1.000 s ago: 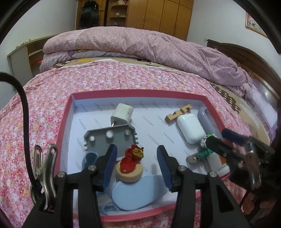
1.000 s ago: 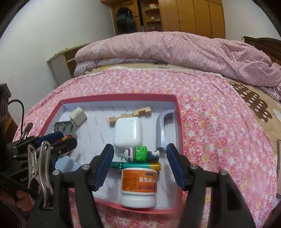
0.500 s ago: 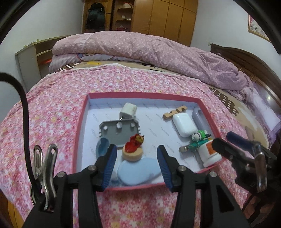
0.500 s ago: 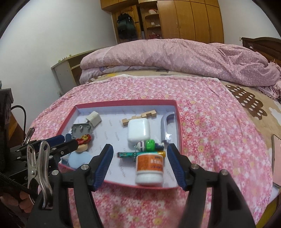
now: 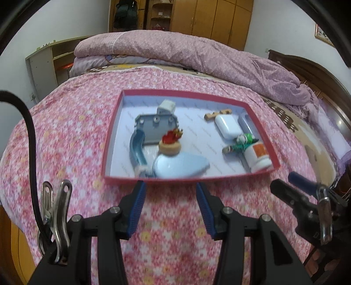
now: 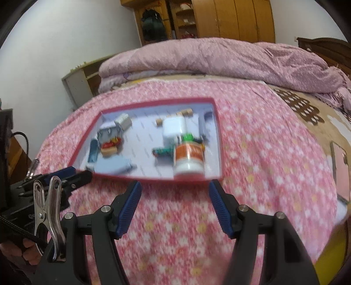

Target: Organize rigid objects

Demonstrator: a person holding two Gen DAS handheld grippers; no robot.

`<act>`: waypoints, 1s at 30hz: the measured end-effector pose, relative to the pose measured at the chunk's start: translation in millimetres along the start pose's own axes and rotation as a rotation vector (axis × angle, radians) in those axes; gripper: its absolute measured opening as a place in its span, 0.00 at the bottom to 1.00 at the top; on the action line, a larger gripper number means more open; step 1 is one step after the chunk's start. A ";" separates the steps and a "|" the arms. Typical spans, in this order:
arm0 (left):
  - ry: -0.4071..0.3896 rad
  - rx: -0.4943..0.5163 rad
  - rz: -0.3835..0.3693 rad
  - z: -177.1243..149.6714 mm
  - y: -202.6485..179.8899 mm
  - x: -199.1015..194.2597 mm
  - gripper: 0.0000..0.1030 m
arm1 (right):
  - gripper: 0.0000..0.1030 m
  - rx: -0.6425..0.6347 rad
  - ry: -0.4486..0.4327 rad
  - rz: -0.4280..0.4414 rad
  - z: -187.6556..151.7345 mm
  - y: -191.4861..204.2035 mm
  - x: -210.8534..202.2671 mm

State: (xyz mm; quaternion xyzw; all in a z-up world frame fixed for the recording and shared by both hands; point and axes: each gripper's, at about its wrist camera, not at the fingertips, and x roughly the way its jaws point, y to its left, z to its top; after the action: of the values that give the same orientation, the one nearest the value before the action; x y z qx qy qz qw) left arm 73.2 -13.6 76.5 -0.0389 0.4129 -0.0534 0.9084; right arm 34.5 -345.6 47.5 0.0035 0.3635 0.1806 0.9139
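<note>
A red-rimmed box [image 5: 113, 122] [image 6: 219, 136] lies on the pink flowered bed. It holds a grey bracket [image 5: 156, 126], a white charger [image 5: 166, 106], a red figure on a round wooden base [image 5: 170, 143], a light blue oval piece [image 5: 179, 165], a white earbud case [image 5: 227, 127], a wooden strip [image 5: 217, 114], a green toy [image 5: 243, 140] and a white bottle with an orange label [image 5: 257, 155] [image 6: 189, 157]. My left gripper [image 5: 170, 188] is open and empty, just before the box's near rim. My right gripper [image 6: 174, 188] is open and empty, also short of the rim.
A folded pink quilt [image 5: 186, 50] lies at the far end of the bed. Wooden wardrobes [image 5: 208, 19] stand behind it. A dark headboard [image 5: 307, 65] runs along the right. A low shelf [image 5: 43, 63] stands at the left.
Both grippers have drawn back out of the box toward the near edge of the bed. The box and its contents look smaller and have not shifted.
</note>
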 end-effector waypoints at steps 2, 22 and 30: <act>0.010 0.002 0.009 -7.3 1.2 -1.2 0.48 | 0.63 0.013 0.028 -0.004 -8.6 -0.8 0.0; 0.118 -0.017 0.058 -51.4 5.0 10.7 0.48 | 0.63 0.020 0.161 -0.038 -53.9 7.0 8.0; 0.127 -0.020 0.066 -53.8 6.1 15.3 0.51 | 0.63 0.015 0.196 -0.066 -59.9 7.4 18.2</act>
State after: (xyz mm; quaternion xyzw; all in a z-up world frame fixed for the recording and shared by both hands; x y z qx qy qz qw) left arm 43.0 -10.9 29.2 -0.0307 0.4715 -0.0219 0.8811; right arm 4.5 -340.1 -7.6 -0.0193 0.4525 0.1474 0.8793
